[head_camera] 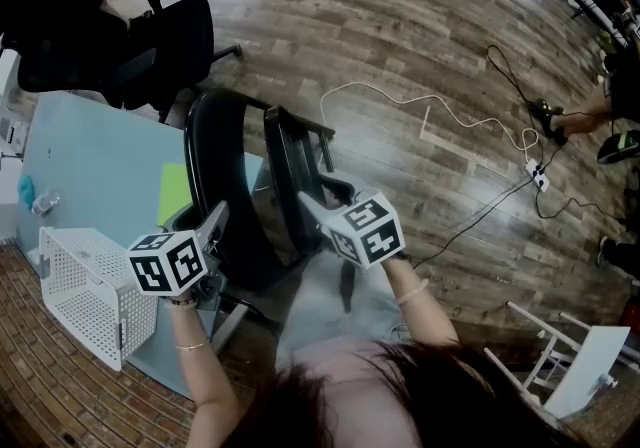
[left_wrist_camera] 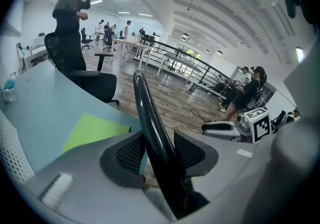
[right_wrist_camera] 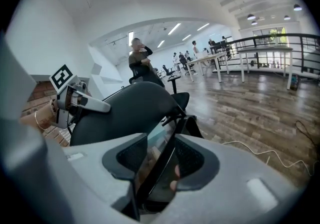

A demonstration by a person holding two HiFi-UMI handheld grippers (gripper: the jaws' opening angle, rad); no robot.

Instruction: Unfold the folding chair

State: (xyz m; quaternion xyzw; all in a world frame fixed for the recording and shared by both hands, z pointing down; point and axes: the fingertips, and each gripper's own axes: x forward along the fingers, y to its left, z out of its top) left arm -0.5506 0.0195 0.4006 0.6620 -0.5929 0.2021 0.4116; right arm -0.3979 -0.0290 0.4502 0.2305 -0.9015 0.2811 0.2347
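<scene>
Now, in the head view, the folding chair (head_camera: 228, 181) stands just in front of you, tight beside the light-blue table (head_camera: 90, 161). Its two panels are close together and not yet opened out. Your left gripper (head_camera: 216, 220) is at the back panel and your right gripper (head_camera: 310, 206) at the seat panel.

In the left gripper view, the glossy black rim (left_wrist_camera: 148, 113) runs between your jaws. They stand wide and a gap shows beside one pad, so nothing is gripped.

In the right gripper view, a thin black edge (right_wrist_camera: 162, 158) sits between spread jaws, clear of both pads, so this one is released too.

With neither gripper clamped, a nudge could tip the chair onto the table. A pinch on that slick, curved rim may also slide off.
</scene>
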